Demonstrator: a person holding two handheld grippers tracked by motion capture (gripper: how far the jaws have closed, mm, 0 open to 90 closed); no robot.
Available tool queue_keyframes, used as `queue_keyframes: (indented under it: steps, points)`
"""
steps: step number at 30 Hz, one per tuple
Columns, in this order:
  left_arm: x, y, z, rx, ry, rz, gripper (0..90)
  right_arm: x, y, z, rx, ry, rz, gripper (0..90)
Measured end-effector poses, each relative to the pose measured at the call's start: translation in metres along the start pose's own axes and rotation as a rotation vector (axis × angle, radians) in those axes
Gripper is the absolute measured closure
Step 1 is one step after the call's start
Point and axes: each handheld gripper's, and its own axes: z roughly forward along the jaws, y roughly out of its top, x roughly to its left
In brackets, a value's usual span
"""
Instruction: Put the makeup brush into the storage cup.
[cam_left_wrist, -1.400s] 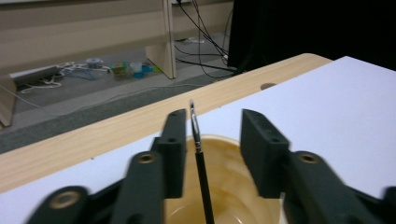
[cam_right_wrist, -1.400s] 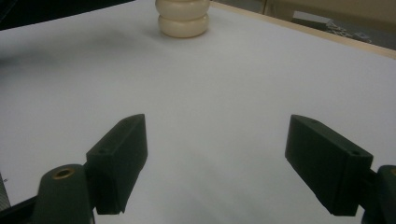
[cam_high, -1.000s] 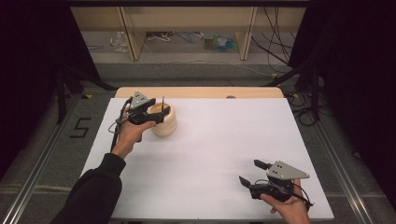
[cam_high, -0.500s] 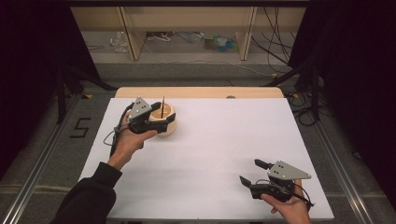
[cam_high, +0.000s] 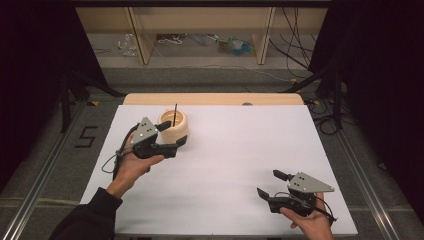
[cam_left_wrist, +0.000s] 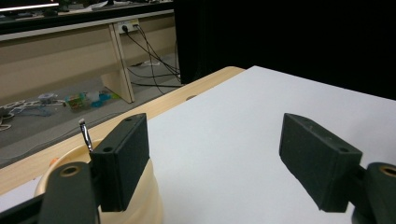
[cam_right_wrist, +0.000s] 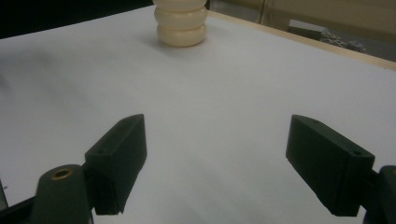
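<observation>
A cream ribbed cup stands on the white table at the far left, with a thin dark stick upright in it. My left gripper hovers at the cup's near side. Its jaws have just been opening and stand open with nothing between them. In the left gripper view the cup and the stick sit behind the left jaw, while the left gripper frames bare table. My right gripper rests open near the front right edge. The right gripper faces the distant cup.
A wooden strip borders the table's far edge. Beyond it stand shelf legs and loose cables on the floor. A "5" mark lies on the floor at the left. Dark curtains close off both sides.
My left gripper has drawn back from over the cup toward the near side and its jaws have widened. The stick stays upright in the cup. The right hand has kept still.
</observation>
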Motion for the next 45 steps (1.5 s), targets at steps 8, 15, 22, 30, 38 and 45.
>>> queue_keyframes:
  steps: [8, 15, 22, 30, 38, 45]
  points:
    - [-0.004, -0.006, -0.007, 0.001, -0.002, 0.065, 24.2, 0.0, 0.001, 0.0, -0.003, -0.001, -0.002, 21.4]
    - [-0.016, -0.02, -0.019, -0.009, 0.0, -0.141, 23.2, 0.001, 0.0, -0.001, 0.003, 0.002, 0.015, 21.3]
    - [-0.017, -0.036, -0.027, 0.003, -0.013, -0.156, 20.9, 0.0, 0.0, 0.0, 0.0, -0.004, 0.019, 21.3]
    - [-0.02, -0.047, -0.036, 0.022, -0.013, -0.144, 22.0, -0.001, -0.001, 0.001, -0.006, -0.01, 0.012, 21.4]
    - [-0.024, -0.056, -0.042, 0.045, -0.035, -0.134, 19.9, -0.001, 0.0, 0.001, -0.008, -0.008, 0.019, 21.4]
    - [-0.026, -0.064, -0.045, 0.059, -0.045, -0.183, 19.5, -0.003, 0.001, -0.001, 0.01, -0.02, 0.008, 21.4]
